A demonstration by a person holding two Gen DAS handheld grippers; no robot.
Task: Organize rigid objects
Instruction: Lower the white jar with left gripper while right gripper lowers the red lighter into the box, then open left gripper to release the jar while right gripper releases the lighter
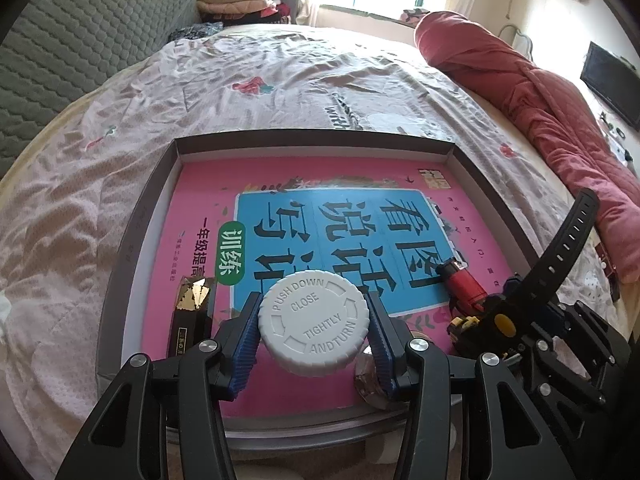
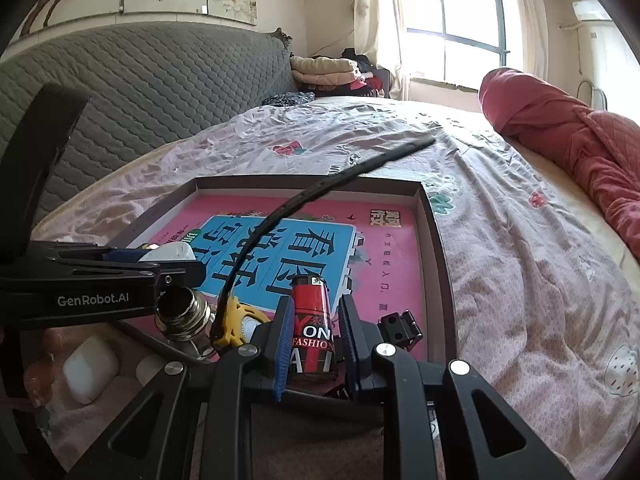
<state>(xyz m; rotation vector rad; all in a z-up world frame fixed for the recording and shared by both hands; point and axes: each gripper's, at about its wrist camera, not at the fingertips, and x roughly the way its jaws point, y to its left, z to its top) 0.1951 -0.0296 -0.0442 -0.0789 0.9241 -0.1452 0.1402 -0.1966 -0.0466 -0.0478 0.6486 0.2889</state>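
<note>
In the left wrist view, the left gripper (image 1: 313,334) sits nearest, at six o'clock, its blue ribbed pads (image 1: 245,344) pressed against both sides of a white child-proof cap (image 1: 313,326) embossed "PUSH DOWN AND TURN". The cap is held just above a pink book (image 1: 200,216) with a blue title panel that lies flat in a shallow grey box tray (image 1: 312,138).

At nine o'clock from the cap, a black and gold rectangular case (image 1: 192,312) rests on the tray floor beside the book's edge. At three o'clock, a red cylinder (image 1: 464,280) lies on the book, with a black watch strap (image 1: 560,248) rising beyond it.

In the right wrist view, the right gripper (image 2: 314,344) is closed to a narrow gap around that red cylinder (image 2: 312,328), which bears the words "FASHION"; whether the pads actually press it I cannot tell. A small black hinge-like piece (image 2: 400,326) sits at three o'clock from it, on the book. At nine o'clock are a yellow part (image 2: 236,320) and a metal threaded fitting (image 2: 184,314).

Farther out, the tray rests on a bedsheet (image 1: 200,92) with a pale floral print. A rolled red quilt (image 1: 520,80) lies at two o'clock, and a grey padded headboard (image 1: 80,40) at ten o'clock.
</note>
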